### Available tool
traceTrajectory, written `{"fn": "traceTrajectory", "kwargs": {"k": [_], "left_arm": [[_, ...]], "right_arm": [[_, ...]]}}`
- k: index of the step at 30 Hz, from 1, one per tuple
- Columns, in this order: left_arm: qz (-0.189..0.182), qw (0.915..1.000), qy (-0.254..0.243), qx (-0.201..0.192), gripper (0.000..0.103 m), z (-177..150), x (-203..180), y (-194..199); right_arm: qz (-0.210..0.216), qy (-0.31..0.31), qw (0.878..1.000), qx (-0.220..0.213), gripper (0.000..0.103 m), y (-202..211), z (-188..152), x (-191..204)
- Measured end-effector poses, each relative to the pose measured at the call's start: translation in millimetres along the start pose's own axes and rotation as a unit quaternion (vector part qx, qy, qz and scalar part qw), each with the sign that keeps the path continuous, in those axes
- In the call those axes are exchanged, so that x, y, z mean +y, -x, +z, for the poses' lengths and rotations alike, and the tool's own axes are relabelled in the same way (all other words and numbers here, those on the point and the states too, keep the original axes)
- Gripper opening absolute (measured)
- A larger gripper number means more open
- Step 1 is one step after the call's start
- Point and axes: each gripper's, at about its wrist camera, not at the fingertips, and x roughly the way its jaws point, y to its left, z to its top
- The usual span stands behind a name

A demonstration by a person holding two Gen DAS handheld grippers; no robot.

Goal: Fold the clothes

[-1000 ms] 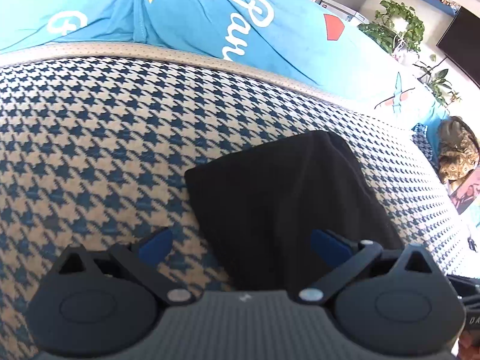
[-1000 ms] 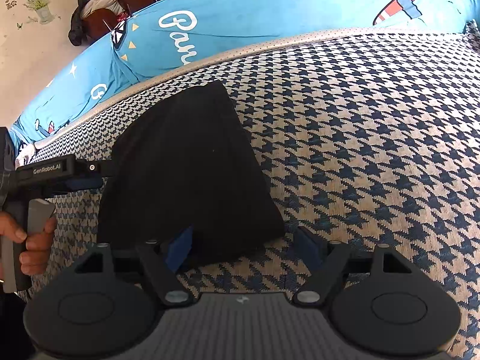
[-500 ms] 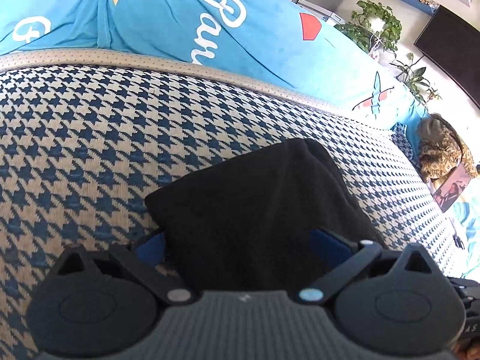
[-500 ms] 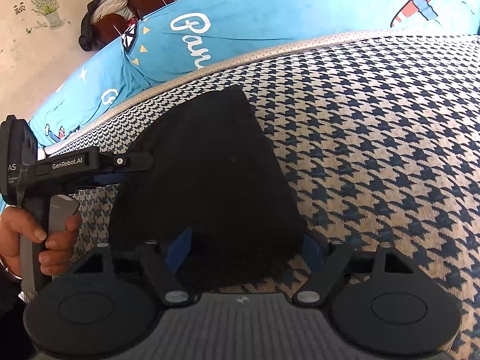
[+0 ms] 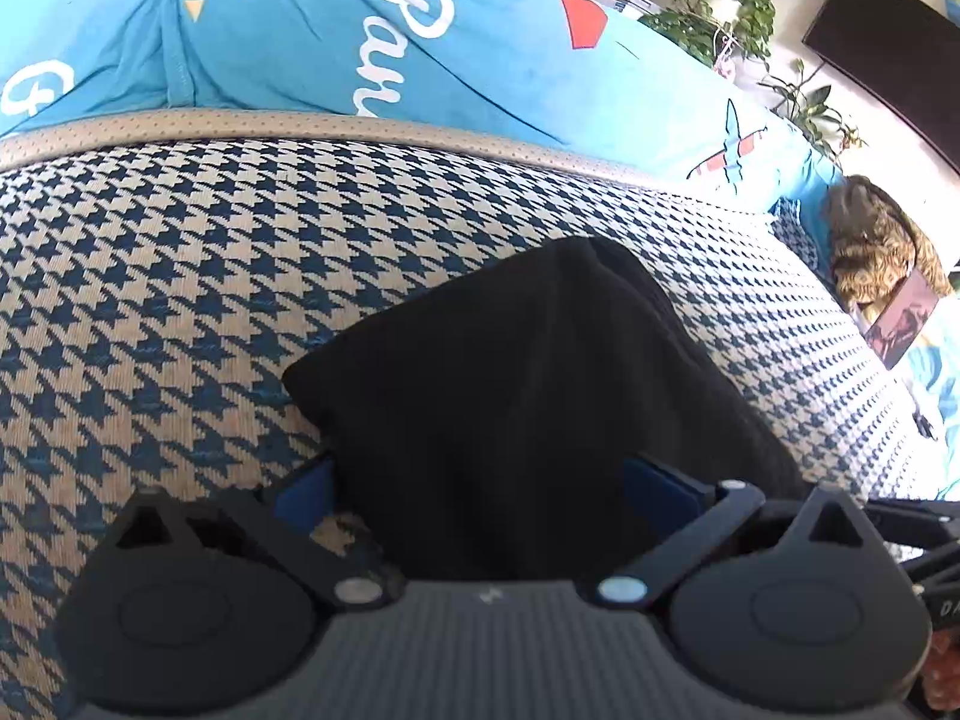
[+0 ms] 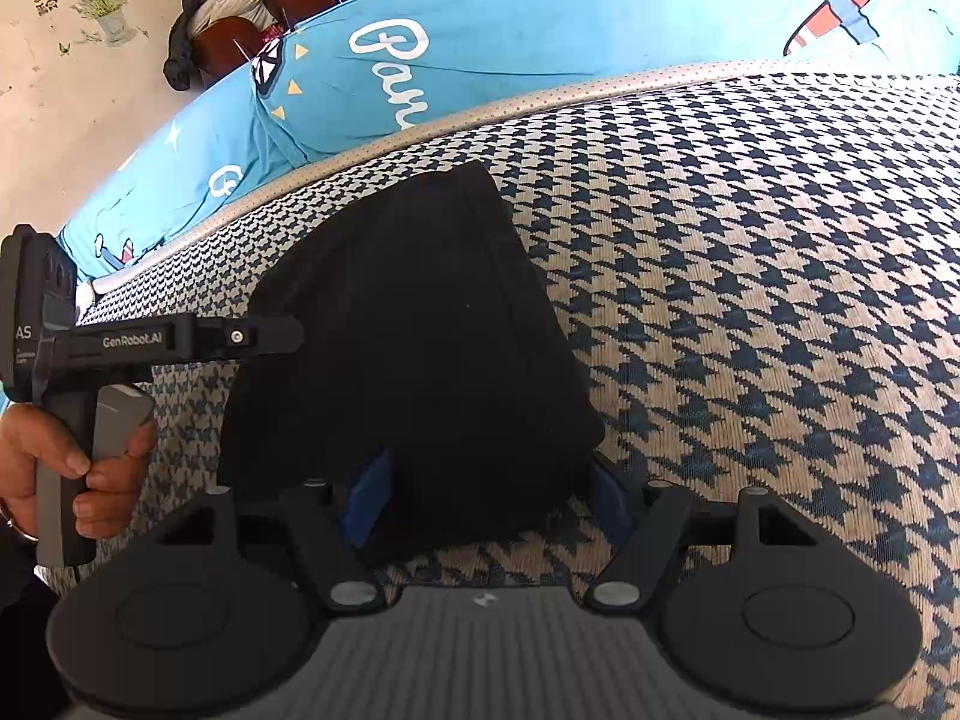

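Black folded garment (image 5: 516, 396) sits on the houndstooth cushion (image 5: 180, 300), blue-and-beige weave, folded into a compact, roughly rectangular bundle. Its far end points toward the beige piped edge of the cushion, and behind that edge is a bright blue cover (image 5: 336, 42) with white script lettering, red shapes and a little plane print.

Both grippers are right at the near edge of the bundle, side by side. In the left wrist view, the left gripper (image 5: 480, 483) has its blue pads spread wide, one at each side of the near end of the cloth, so the garment sits between them. I can't see the pads pressing into the fabric, so it looks released, just straddling. In the right wrist view you can see the same tool from the side, a black body with white lettering, held by a hand (image 6: 78, 468) wrapped around the grip at the left edge.

The right gripper (image 6: 486, 495) straddles the other near corner of the bundle. Its jaws are closing, cloth between them, with the left pad against or over the fabric and the right pad just beside the corner, still on the cushion side. Doesn't look pinched yet.

Background stuff: leafy potted plants (image 5: 720, 18) and a dark screen (image 5: 888, 54) at the top right of the left view, and something brown and fuzzy (image 5: 876, 246) past the far end of the cushion.
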Motion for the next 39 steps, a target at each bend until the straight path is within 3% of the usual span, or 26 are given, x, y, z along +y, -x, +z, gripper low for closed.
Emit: {"fn": "traceTrajectory", "kwargs": {"k": [5,9,16,19,25,29,35,36,38,39], "left_arm": [[-0.002,0.9998,0.014,-0.013,0.102,2.9,-1.8,-4.9],[0.005,0.9997,0.01,-0.021,0.102,2.3,-5.0,-5.5],[0.011,0.9983,0.047,-0.034,0.075,3.6,3.3,3.3],[0.009,0.9976,0.058,-0.038,0.072,4.7,4.9,7.3],[-0.004,0.9964,0.074,-0.04,0.072,5.0,10.2,11.1],[0.01,0.9964,0.073,-0.042,0.07,2.0,17.3,4.7],[0.009,0.9961,0.071,-0.052,0.072,1.7,16.0,1.5],[0.011,0.9959,0.071,-0.055,0.071,1.8,14.7,0.6],[0.016,0.9959,0.065,-0.06,0.05,2.3,11.1,-0.1],[0.016,0.996,0.063,-0.061,0.045,2.5,9.7,0.3]], "right_arm": [[0.004,0.002,1.0,-0.009,0.068,-9.3,2.8,7.7],[0.002,-0.01,1.0,-0.017,0.054,-14.9,6.9,8.9],[-0.001,-0.013,1.0,-0.026,0.031,-13.0,9.3,7.8],[-0.003,-0.005,0.999,-0.033,0.027,-9.5,10.2,9.6],[-0.012,0.001,0.999,-0.031,0.026,-9.9,9.8,10.7],[-0.011,-0.01,1.0,-0.026,0.027,-11.2,9.6,8.6],[-0.007,-0.035,0.999,-0.019,0.036,-14.1,8.2,6.2],[-0.006,-0.038,0.999,-0.019,0.037,-15.0,8.2,6.6],[-0.008,-0.033,0.999,-0.02,0.039,-16.2,8.8,8.8],[-0.009,-0.031,0.999,-0.021,0.04,-16.8,8.9,10.1]]}}
